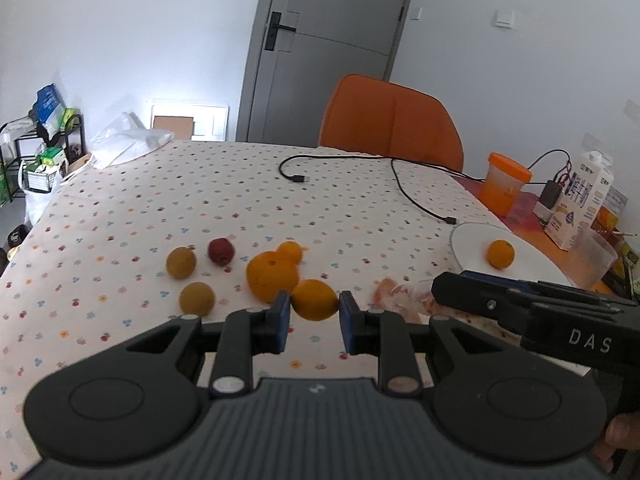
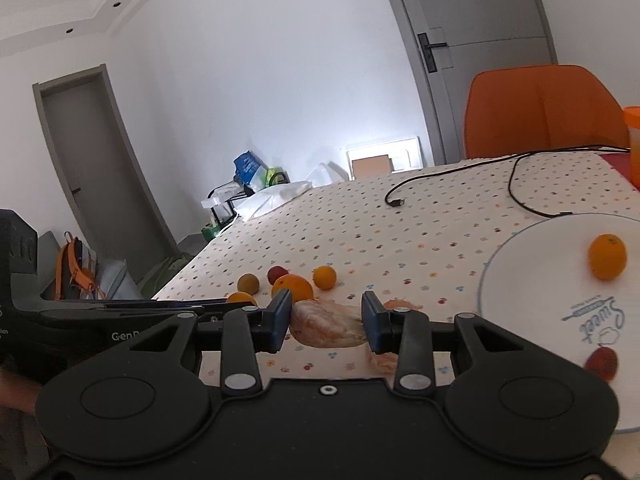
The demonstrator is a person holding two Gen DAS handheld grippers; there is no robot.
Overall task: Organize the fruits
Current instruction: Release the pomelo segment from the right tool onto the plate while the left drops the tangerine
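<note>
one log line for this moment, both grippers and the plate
left gripper: shut on small orange | right gripper: shut on peeled fruit | white plate: one orange on it

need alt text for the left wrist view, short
The left gripper holds a small orange fruit between its blue pads, above a dotted tablecloth. Behind it lie a large orange, a smaller orange, a red fruit and two brownish fruits. To the right, a white plate holds one orange, with the right gripper reaching in beside it.
</note>
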